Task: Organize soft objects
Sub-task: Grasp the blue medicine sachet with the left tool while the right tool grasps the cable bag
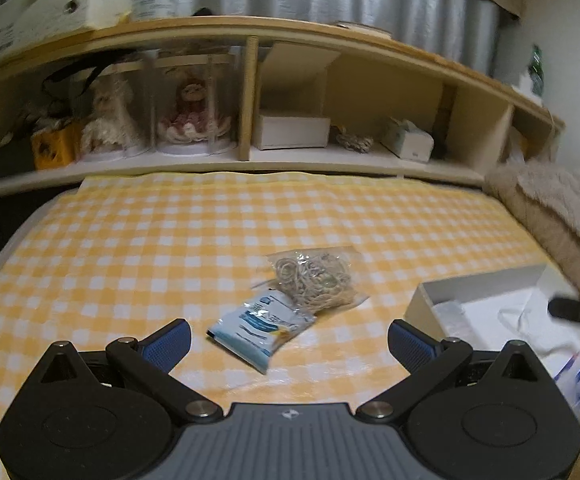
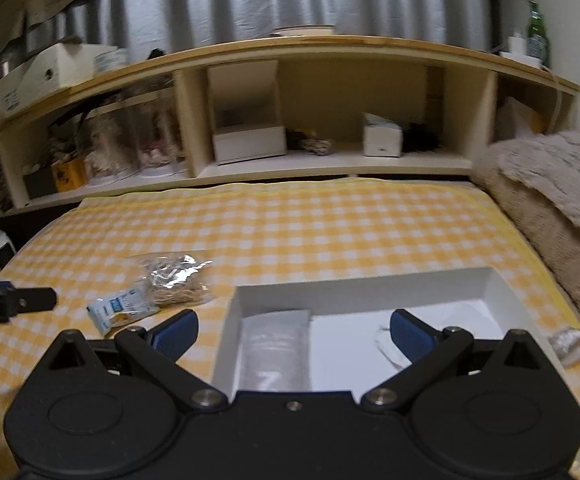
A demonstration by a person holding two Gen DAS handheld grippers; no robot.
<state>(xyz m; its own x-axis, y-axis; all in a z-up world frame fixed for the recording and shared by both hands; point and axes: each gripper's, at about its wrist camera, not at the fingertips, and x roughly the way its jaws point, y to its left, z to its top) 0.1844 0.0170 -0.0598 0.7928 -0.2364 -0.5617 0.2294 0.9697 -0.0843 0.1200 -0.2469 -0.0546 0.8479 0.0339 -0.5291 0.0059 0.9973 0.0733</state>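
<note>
Both claws stand wide and hold nothing: the left gripper (image 1: 289, 338) hangs over the checked cloth, its blue pads either side of the packets, and the right gripper (image 2: 293, 332) hovers above the white box.

Biggest first. That yellow-and-white checked cloth (image 1: 170, 240) covers a bed and looks soft and slack; I judge a low sweep of the fingers could snag and drag it, shifting everything on it. Next, the white box (image 2: 370, 288) sits on the cloth at the right and already holds a clear flat pouch (image 2: 276, 348) and something white and crumpled; it seems light, so a nudge against its wall may slide or tip it. Then the clear bag of rubber bands (image 1: 314, 276) lies left of the box, overlapping the blue-and-white sachet (image 1: 260, 330). Glossy film probably slips between pads, and a pinch at the overlap might lift both, or drop one short of the box. Smallest, a silvery wrapper (image 2: 568, 344) lies outside the box's right wall, easily overlooked.
</note>
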